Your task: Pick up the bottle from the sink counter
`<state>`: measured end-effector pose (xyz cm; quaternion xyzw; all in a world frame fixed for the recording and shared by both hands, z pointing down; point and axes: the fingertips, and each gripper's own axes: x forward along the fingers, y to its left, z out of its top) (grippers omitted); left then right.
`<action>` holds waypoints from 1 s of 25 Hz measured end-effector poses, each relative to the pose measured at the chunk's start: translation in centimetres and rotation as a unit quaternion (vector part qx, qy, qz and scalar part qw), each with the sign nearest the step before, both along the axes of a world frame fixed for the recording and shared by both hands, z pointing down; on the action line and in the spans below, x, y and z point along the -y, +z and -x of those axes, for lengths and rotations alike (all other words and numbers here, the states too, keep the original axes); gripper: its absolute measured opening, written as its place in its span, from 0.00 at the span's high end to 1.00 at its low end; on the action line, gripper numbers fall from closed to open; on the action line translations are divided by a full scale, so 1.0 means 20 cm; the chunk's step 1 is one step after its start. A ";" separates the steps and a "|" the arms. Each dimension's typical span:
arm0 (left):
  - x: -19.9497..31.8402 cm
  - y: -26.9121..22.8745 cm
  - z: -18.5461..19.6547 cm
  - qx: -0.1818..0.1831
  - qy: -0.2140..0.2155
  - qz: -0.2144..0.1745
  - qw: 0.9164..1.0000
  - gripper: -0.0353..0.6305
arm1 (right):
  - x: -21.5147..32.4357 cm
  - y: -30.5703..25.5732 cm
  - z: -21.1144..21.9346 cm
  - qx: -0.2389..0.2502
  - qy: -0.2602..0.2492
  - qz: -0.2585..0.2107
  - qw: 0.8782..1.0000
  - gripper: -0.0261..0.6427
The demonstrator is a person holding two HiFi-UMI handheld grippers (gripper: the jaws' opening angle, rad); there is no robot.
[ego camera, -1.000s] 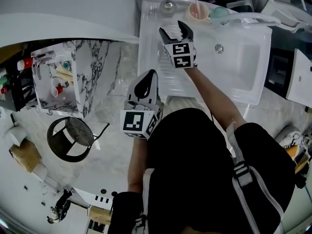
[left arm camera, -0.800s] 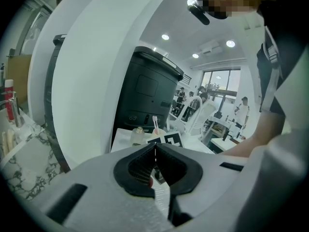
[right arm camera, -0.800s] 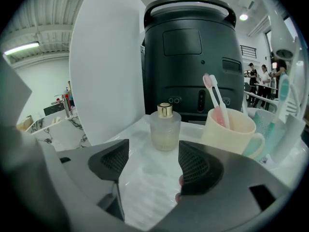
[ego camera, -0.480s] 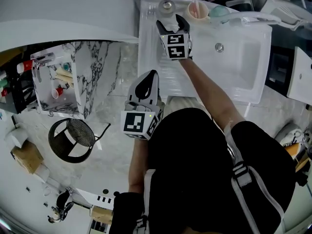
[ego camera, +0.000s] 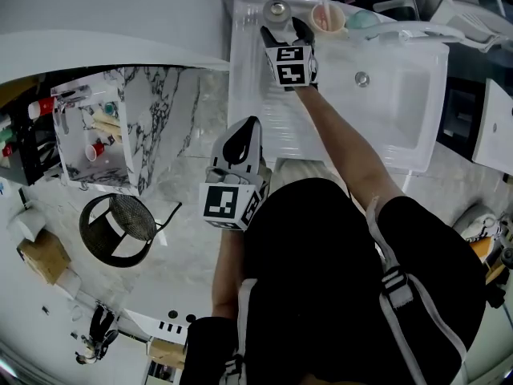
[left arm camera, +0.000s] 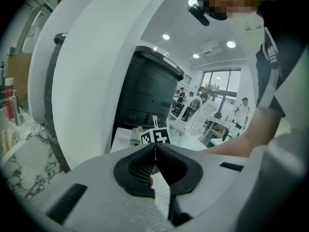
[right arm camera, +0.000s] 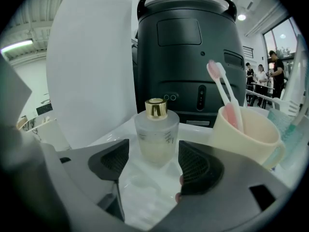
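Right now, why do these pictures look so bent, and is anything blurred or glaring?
Head view: a wide lens bows the sink's straight edges and darkens the corners. Right gripper view: the bottle is sharp, the close fingers slightly soft, the corners black. Left gripper view: the far windows wash out bright, and the ceiling lamps glare.

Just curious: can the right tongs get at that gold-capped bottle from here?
Probably yes: the right tongs are open, the bottle stands upright just beyond their tips, nothing between.
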<state>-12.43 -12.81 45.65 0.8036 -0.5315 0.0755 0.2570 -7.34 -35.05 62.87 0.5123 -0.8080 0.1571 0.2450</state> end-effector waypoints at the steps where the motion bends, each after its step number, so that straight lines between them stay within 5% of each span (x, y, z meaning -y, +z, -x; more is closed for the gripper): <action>1: 0.00 0.00 0.00 0.000 0.001 0.000 1.000 0.92 | 0.01 0.00 0.01 -0.001 -0.003 -0.001 1.000 0.50; 25: 0.03 0.01 0.00 0.004 0.001 0.002 1.000 0.92 | 0.17 0.01 0.06 -0.015 -0.002 -0.022 1.000 0.50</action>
